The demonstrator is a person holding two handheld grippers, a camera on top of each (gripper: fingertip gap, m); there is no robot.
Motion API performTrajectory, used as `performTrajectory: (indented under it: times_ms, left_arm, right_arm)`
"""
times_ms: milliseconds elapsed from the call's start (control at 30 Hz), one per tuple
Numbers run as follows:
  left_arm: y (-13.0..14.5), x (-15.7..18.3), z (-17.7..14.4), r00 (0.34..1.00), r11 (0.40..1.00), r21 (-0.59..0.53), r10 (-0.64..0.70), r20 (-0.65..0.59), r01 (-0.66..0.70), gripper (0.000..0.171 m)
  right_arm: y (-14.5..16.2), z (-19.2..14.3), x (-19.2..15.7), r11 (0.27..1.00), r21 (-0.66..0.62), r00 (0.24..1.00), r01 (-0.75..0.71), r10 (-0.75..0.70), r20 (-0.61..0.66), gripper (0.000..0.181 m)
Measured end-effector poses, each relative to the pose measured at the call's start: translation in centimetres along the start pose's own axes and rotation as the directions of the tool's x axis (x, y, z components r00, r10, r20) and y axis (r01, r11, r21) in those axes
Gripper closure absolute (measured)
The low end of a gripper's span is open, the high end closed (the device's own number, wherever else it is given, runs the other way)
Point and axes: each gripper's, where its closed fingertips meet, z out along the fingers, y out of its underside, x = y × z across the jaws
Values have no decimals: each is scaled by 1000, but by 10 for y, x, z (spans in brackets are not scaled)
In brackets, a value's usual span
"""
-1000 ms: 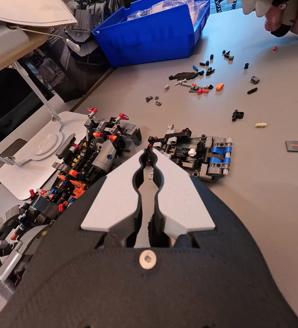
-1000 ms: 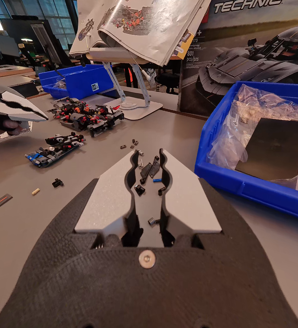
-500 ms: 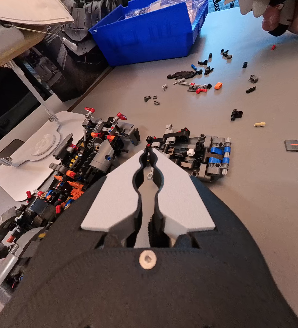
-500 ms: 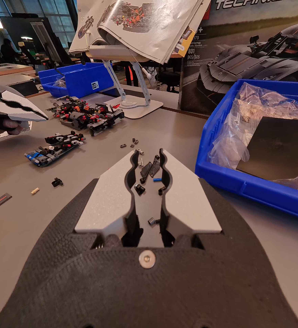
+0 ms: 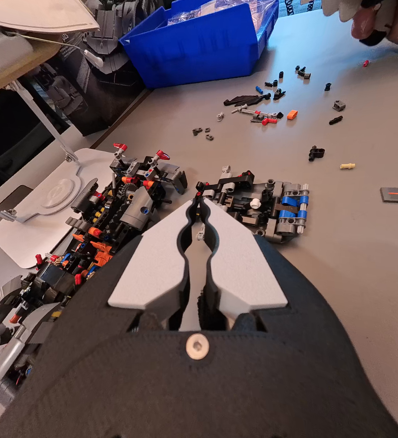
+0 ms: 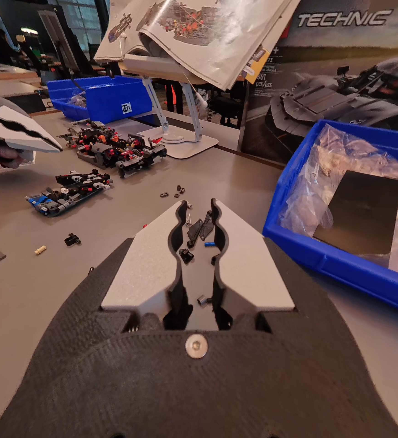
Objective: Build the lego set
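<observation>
the right gripper [image 6: 198,201], jaws apart, hovers over loose black pieces [image 6: 200,228] by the blue bin [image 6: 335,265], so i'd drop straight onto one; the left gripper [image 5: 199,201], tips together, waits above the small subassembly [image 5: 264,208].

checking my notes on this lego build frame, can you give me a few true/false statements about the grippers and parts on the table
1. The left gripper has its fingertips nearly together. True; whether they pinch anything cannot be told.
2. The right gripper is shut on a black piece. False: its jaws stand apart, and loose parts such as the small blue pin lie on the table between them.
3. The small sub-assembly with blue parts is joined to the large chassis build. False: they lie side by side, apart.
4. The blue bin near the right gripper holds clear plastic bags. True.
5. The instruction booklet lies flat on the table. False: it rests on a raised stand.
</observation>
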Motion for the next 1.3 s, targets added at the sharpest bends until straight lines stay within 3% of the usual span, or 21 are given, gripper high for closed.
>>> performTrajectory:
  times_ms: [267,633,1300]
  left_arm:
    - [0,-1,-1,1000,1000,0,1,3,-1,171]
    - [-1,0,-1,1000,1000,-2,8,4,-8,171]
    - [-1,0,-2,1000,1000,-6,17,4,-17,171]
  right_arm:
    - [0,11,-11,997,-52,998,57,-56,13,161]
    - [3,2,4,998,4,998,-56,56,9,161]
    - [12,6,3,998,-48,1000,-26,27,5,160]
